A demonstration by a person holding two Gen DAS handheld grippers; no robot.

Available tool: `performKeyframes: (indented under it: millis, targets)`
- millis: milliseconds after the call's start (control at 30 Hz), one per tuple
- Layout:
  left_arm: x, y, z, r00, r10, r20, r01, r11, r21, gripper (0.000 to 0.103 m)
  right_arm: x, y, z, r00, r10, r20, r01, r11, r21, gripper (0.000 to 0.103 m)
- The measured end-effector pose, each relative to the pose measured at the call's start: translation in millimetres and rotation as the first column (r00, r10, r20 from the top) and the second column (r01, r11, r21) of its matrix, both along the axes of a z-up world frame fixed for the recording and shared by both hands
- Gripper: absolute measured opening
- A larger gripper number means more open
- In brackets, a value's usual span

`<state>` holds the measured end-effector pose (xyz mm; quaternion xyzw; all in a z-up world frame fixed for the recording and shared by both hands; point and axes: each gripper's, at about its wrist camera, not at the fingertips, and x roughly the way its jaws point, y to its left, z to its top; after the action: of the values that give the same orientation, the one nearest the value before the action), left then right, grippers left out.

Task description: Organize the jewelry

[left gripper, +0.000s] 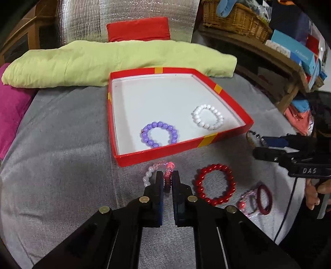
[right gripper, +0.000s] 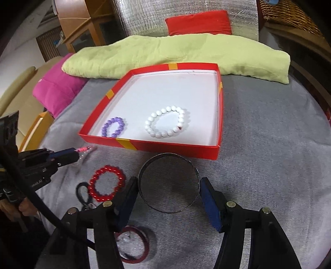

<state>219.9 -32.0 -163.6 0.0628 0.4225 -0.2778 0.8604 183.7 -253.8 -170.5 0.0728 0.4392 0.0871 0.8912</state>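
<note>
A red box lid point(left gripper: 227, 97) point(right gripper: 180, 148) holds a purple bead bracelet point(left gripper: 159, 134) point(right gripper: 113, 127) and a white bead bracelet point(left gripper: 208, 117) point(right gripper: 165, 122). My left gripper point(left gripper: 167, 178) is shut on a pink and white bead bracelet point(left gripper: 149, 171), just in front of the lid; it also shows in the right wrist view point(right gripper: 84, 150). My right gripper point(right gripper: 168, 186) is open around a thin dark metal bangle point(right gripper: 168, 183) lying on the grey cloth. A red bead bracelet point(left gripper: 214, 184) point(right gripper: 106, 183) lies between the grippers.
A dark red bangle with clear beads point(left gripper: 263, 199) point(right gripper: 134, 244) and a black loop point(right gripper: 82, 193) lie on the grey cloth point(left gripper: 62, 155). Green point(left gripper: 103, 62), pink point(right gripper: 55, 91) and red cushions point(left gripper: 138, 29) lie behind the lid. A shelf with a basket point(left gripper: 233, 18) stands right.
</note>
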Motion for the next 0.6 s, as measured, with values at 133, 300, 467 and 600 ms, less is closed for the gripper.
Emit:
performKeyframes:
  millis: [133,300,467,600]
  targets:
    - [-2.4,3.0,9.5,1.0,-0.007,0.016,0.007,0.999,-0.052,0.008,-0.8,1.4,4.5,1.0,0.018,0.015,-0.018,1.0,0.023,0.063]
    - [-6.9,3.1,24.3,0.998,-0.016,0.064,0.023,0.994,-0.105,0.008,-3.7,4.7,12.8,0.998,0.044,0.048,-0.047,0.998,0.046,0.063]
    - [-8.8,1.4,35.3,0.994,-0.013,0.112,0.028,0.99,-0.139,0.008,-7.5,7.2,26.2,0.993,0.055,0.109,-0.062,0.996,0.068,0.063]
    - [-5.8,0.4,44.0,0.987,0.003,0.158,0.024,0.985,-0.169,0.008,-2.4,6.4,33.9,0.989,0.03,0.142,-0.042,0.996,0.082,0.063]
